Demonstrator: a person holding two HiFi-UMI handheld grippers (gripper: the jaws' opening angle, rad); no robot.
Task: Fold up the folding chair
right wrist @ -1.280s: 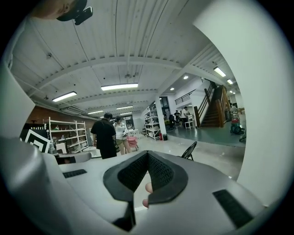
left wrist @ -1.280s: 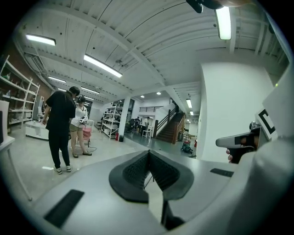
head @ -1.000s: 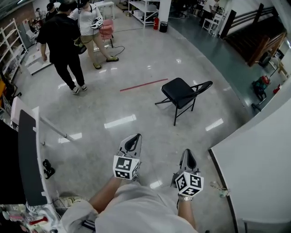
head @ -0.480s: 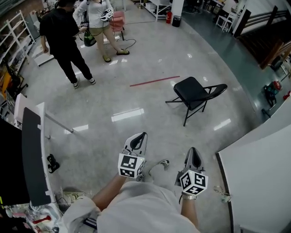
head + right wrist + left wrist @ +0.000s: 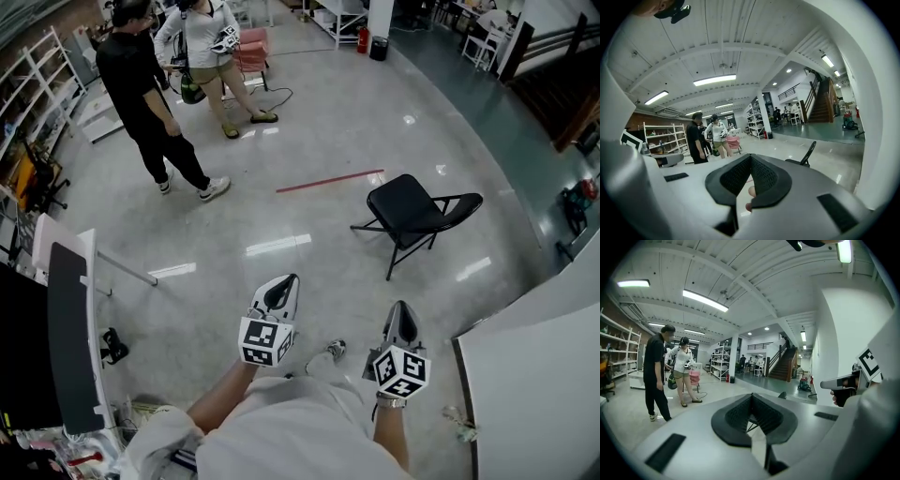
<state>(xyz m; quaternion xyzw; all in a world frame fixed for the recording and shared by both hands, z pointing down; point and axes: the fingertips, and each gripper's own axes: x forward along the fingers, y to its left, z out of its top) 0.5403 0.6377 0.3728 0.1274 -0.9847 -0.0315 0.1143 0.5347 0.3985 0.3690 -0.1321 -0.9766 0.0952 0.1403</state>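
Approach step: your left gripper [image 5: 279, 287] and right gripper [image 5: 401, 315], both shut empty, sit well apart from the black metal folding chair [image 5: 410, 208], so close in and open them.

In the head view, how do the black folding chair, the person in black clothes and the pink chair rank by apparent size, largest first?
1. the person in black clothes
2. the black folding chair
3. the pink chair, which is farthest from the camera, so its small look may mislead
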